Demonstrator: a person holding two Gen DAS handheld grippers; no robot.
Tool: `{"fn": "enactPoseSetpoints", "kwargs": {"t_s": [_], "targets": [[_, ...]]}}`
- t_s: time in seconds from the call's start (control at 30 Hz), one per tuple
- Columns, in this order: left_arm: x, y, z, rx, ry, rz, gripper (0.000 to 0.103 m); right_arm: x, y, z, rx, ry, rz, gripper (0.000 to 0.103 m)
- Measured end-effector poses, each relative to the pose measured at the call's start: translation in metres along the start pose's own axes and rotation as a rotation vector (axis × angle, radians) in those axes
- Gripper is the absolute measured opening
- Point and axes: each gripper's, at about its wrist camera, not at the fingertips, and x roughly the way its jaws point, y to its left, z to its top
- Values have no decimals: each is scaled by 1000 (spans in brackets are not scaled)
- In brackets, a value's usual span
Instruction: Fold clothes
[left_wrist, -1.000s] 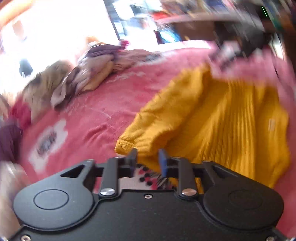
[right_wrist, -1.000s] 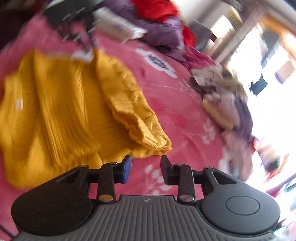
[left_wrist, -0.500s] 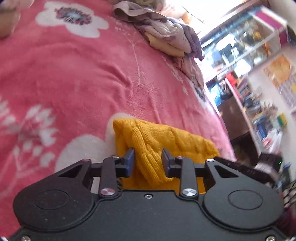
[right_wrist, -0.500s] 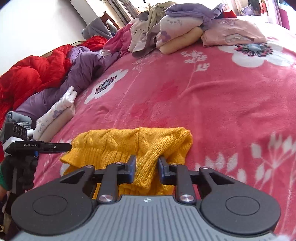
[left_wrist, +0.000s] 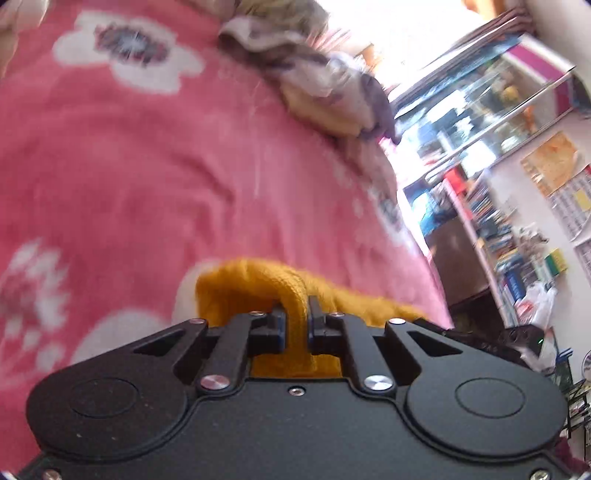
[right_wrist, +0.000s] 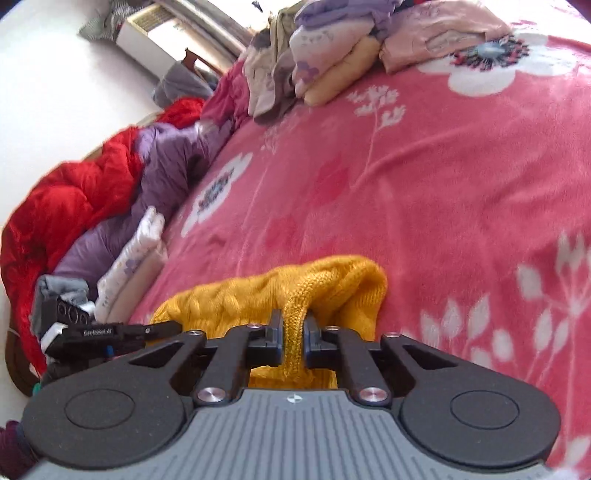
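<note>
A mustard-yellow knitted sweater (left_wrist: 255, 284) lies on a pink flowered blanket (left_wrist: 129, 177). My left gripper (left_wrist: 296, 314) is shut on a bunched fold of its edge. In the right wrist view the same sweater (right_wrist: 295, 291) shows, and my right gripper (right_wrist: 293, 325) is shut on another ridge of its knit. The other gripper (right_wrist: 110, 332) shows at the left of the right wrist view, beside the sweater. Most of the sweater is hidden under the gripper bodies.
A stack of folded clothes (right_wrist: 332, 55) sits at the far end of the blanket (right_wrist: 443, 184), also in the left wrist view (left_wrist: 325, 85). Red and purple bedding (right_wrist: 110, 192) lies along the left. Shelves with goods (left_wrist: 498, 221) stand beyond the bed's right edge.
Both grippers went from open beside the spread sweater to closed on folds of it. In the last half second the jaws tightened and the sweater edge lifted slightly.
</note>
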Motion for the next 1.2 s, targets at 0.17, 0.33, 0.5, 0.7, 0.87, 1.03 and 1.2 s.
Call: {"fn": "enactPoseSetpoints", "kwargs": {"t_s": [0.17, 0.33, 0.5, 0.7, 0.87, 1.03, 1.2], "targets": [[18, 12, -6, 37, 48, 65, 7, 2, -12, 18, 9, -98, -10, 10], [21, 32, -23, 13, 27, 80, 8, 17, -14, 3, -92, -36, -79, 10], [16, 28, -22, 54, 31, 69, 9, 12, -4, -9, -168, -62, -119, 16], [-31, -25, -29, 436, -76, 271, 24, -16, 26, -15, -393, -123, -236, 29], [-8, -54, -34, 596, -15, 199, 24, -8, 59, -22, -596, -86, -210, 29], [52, -48, -43, 624, 141, 250, 24, 41, 72, -21, -661, 69, -205, 27], [51, -38, -50, 637, 120, 214, 24, 68, 61, -27, -696, 122, -236, 25]]}}
